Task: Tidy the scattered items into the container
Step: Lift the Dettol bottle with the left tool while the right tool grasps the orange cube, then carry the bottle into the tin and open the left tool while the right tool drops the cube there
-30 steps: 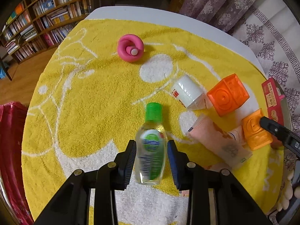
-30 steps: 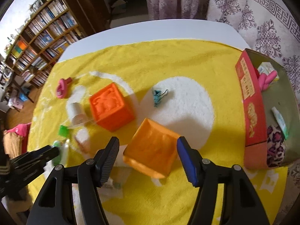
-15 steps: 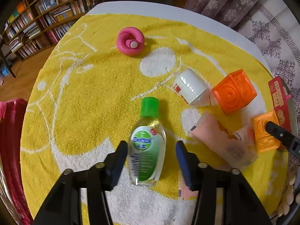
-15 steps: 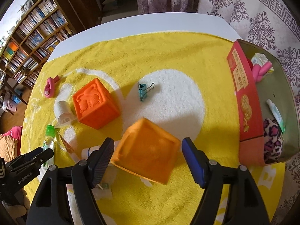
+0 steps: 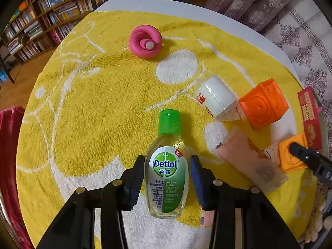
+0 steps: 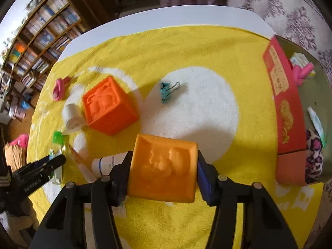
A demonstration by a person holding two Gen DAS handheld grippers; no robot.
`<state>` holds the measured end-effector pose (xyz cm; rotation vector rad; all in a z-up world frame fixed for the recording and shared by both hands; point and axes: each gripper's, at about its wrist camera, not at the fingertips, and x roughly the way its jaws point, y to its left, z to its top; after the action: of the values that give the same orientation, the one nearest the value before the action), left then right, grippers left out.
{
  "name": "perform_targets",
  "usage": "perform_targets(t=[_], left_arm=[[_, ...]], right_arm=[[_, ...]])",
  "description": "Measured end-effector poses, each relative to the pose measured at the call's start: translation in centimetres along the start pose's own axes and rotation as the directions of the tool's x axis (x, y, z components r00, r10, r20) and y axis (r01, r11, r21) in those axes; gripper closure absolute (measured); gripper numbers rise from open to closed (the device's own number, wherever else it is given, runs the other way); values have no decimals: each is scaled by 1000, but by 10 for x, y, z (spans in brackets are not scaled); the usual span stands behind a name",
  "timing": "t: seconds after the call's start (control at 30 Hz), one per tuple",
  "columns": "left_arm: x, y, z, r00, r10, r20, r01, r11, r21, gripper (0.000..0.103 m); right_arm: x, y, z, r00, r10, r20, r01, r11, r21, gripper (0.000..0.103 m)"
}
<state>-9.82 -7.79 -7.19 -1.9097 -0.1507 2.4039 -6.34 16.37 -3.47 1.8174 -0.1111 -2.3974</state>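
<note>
My left gripper (image 5: 167, 176) is shut on a clear Dettol sanitizer bottle (image 5: 167, 172) with a green cap, just above the yellow towel (image 5: 93, 114). My right gripper (image 6: 162, 172) is shut on a light orange cube (image 6: 164, 168) and holds it over the towel. The red box (image 6: 284, 101), the container, stands at the right with several items inside. A dark orange cube (image 6: 108, 108), a white jar (image 5: 215, 97), a pink tube (image 5: 249, 161), a pink coiled toy (image 5: 145, 41) and a teal binder clip (image 6: 167, 90) lie on the towel.
The towel covers a white round table (image 6: 186, 14). Bookshelves (image 5: 41, 16) stand beyond the table on the left, patterned curtains (image 5: 300, 31) on the right. A pink cloth (image 5: 8, 155) hangs at the left edge.
My left gripper opened briefly, then closed on the sanitizer bottle again. My right gripper closed on the light orange cube and lifted it a little.
</note>
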Motion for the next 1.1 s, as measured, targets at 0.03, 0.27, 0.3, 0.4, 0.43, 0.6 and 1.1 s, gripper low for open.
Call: perform_targets(t=[0.03,0.27,0.3,0.4,0.43,0.6,1.1], left_arm=[[-2,0,0,1000,-4,4,4,1000,-1,58],[-24,-3,1,999,-15,49,16,1000,-10,58],[-28,-5,2,998,-17,57,18,1000,-9,58],[-37,-14,6,997,-24,74,24,1000,-2,58],[-40,-25,6,997,-25,79,25,1000,1,58],[-63,-38,-10,994,-40,101,37,999,35,58],[-70,-161,-12,986,-113,122,90,980,179,58]], right_arm=[[-1,3,-1,1000,-8,8,8,1000,-20,45],[-13,0,-6,999,25,39,-24,999,-22,46],[-17,-1,-6,998,29,47,-29,999,-20,46],[-25,-6,-5,997,39,68,-38,999,-14,46],[-28,-8,-5,996,40,74,-40,999,-12,46],[-44,-25,-7,993,45,108,-46,999,4,46],[-103,-126,-22,974,-8,227,-20,992,122,46]])
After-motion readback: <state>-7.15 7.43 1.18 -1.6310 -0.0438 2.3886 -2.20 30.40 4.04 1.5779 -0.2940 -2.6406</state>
